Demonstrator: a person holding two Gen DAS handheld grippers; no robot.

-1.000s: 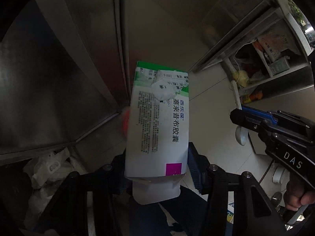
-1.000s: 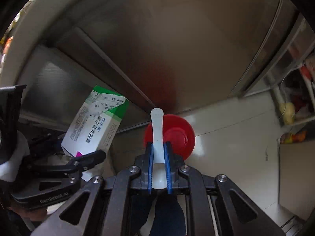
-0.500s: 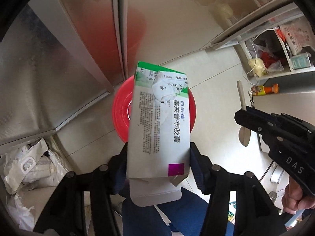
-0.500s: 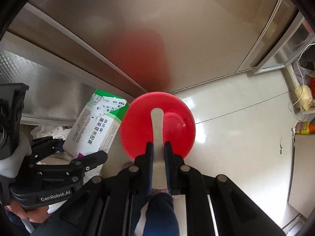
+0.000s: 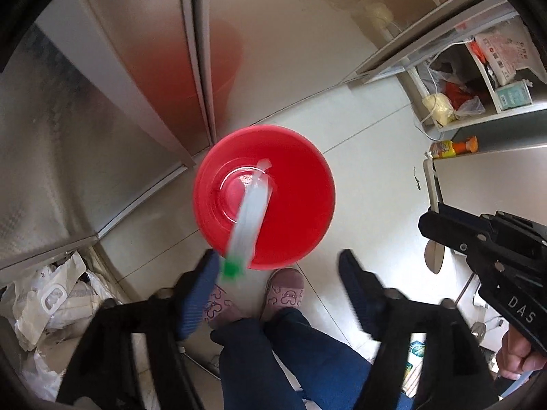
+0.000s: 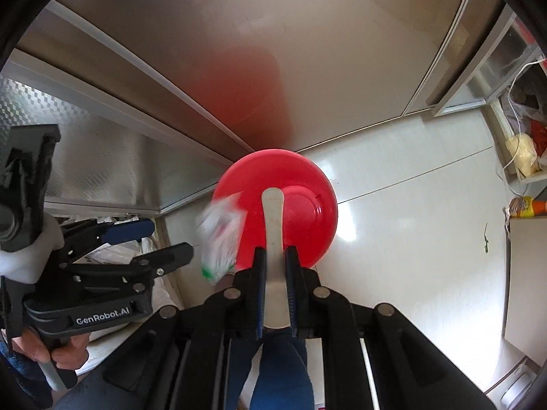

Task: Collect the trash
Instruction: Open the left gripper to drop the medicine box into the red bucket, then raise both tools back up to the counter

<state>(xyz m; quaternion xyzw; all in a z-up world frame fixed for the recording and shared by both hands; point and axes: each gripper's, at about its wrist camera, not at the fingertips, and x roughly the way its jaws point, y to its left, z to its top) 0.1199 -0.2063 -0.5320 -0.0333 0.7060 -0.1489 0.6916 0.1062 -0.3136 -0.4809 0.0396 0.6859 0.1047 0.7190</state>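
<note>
The white-and-green box (image 5: 248, 212) is blurred in mid-air, clear of any grip, directly above the open mouth of the red bin (image 5: 301, 184) that stands on the floor. In the right wrist view the same box (image 6: 220, 239) shows as a smeared shape at the bin's (image 6: 307, 205) left edge. The left gripper (image 5: 277, 273) points steeply down over the near rim of the bin, and its blue-padded fingers (image 5: 195, 294) are opening, spread wide with nothing pressed between them. The right gripper (image 6: 275, 256) also points down at the bin, just beside the left one, its fingers closed tight on a flat white spoon-like stick (image 6: 273, 218) whose rounded end reaches over the bin. A hand (image 6: 51, 352) wraps the left gripper's handle. Near the bin, on the side closest to the cameras, stand the person's pink slippers (image 5: 285, 287) and blue trouser legs (image 5: 294, 348). The floor (image 5: 369, 171) is pale glossy tile. Behind the bin rise brushed-metal cabinet fronts (image 5: 136, 68), which carry its red reflection. Left of the bin lies a heap of white plastic bags (image 5: 48, 307); to its right is an open shelf (image 5: 478, 82) with bags and packets.
</note>
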